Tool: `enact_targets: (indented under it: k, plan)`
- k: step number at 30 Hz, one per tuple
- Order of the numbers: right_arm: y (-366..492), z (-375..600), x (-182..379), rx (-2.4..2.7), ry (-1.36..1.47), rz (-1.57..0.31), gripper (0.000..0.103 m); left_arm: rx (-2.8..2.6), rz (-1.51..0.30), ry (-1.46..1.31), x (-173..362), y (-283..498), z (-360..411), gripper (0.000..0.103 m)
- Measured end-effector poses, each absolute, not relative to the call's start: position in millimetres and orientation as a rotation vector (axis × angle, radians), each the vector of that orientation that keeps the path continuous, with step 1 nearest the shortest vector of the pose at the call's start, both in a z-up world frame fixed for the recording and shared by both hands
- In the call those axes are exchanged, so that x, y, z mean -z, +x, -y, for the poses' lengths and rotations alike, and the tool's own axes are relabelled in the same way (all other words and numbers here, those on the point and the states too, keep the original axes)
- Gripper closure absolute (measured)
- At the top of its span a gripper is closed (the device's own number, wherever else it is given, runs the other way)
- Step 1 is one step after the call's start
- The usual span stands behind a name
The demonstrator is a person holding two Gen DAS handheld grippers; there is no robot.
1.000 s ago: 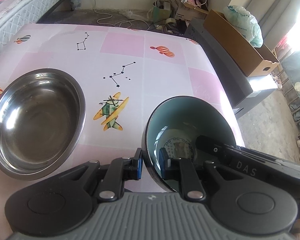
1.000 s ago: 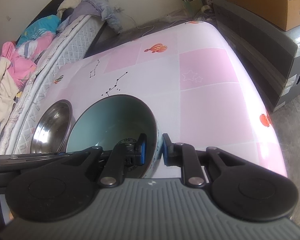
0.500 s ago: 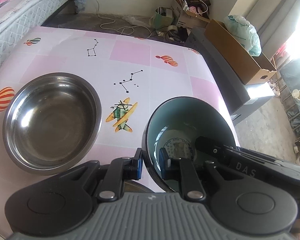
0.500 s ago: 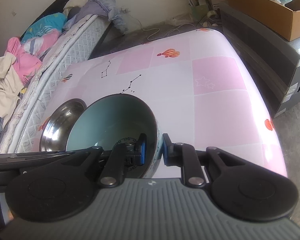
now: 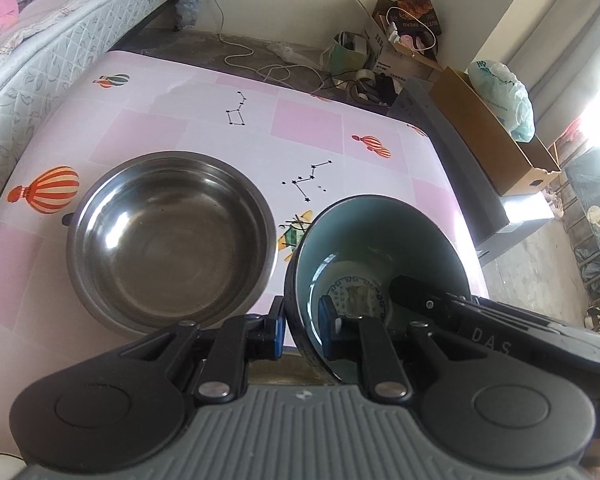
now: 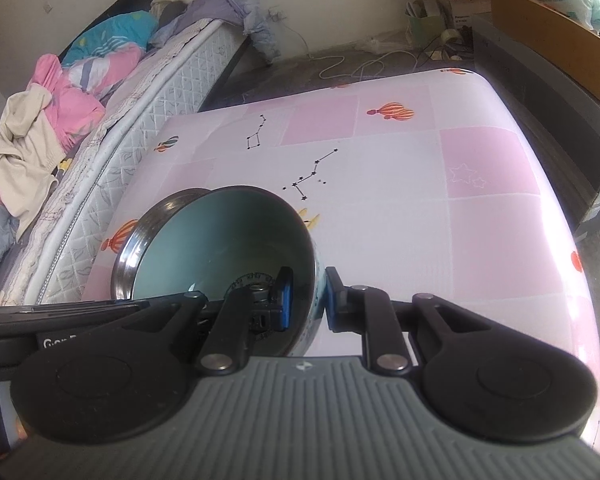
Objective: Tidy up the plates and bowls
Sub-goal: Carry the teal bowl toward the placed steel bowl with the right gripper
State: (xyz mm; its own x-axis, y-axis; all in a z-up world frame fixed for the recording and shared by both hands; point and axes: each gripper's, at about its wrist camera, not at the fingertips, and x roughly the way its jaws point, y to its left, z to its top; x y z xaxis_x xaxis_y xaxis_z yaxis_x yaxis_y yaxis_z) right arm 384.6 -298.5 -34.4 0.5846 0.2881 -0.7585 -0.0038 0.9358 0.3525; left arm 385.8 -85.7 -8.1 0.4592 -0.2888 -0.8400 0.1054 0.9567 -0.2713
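Both grippers — left gripper (image 5: 302, 322), right gripper (image 6: 308, 300) — have their jaws clamped on opposite rims of the teal bowl (image 5: 376, 248); steel bowl (image 5: 172, 240) sits near the surface's (image 5: 340, 136) left edge.

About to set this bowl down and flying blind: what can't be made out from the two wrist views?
- Underside of the teal ceramic bowl: hidden by its own wall, both views.
- Table under it: covered by the left gripper, left view.
- Round stainless steel basin: mostly behind the bowl, right view.
- Right gripper: its outer pad contact is unclear.
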Motion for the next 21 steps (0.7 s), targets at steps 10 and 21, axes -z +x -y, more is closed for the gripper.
enact_targets:
  k: [10,21]
  plan:
    - [396,240,25,-0.241,0.312,-0.95,0.087,0.179,-1.049,-0.227,1,384,30,0.087]
    - [427,186,32,-0.291,0.299,-0.976,0.087,0.113,-1.05,-0.27,10,400,-14,0.087]
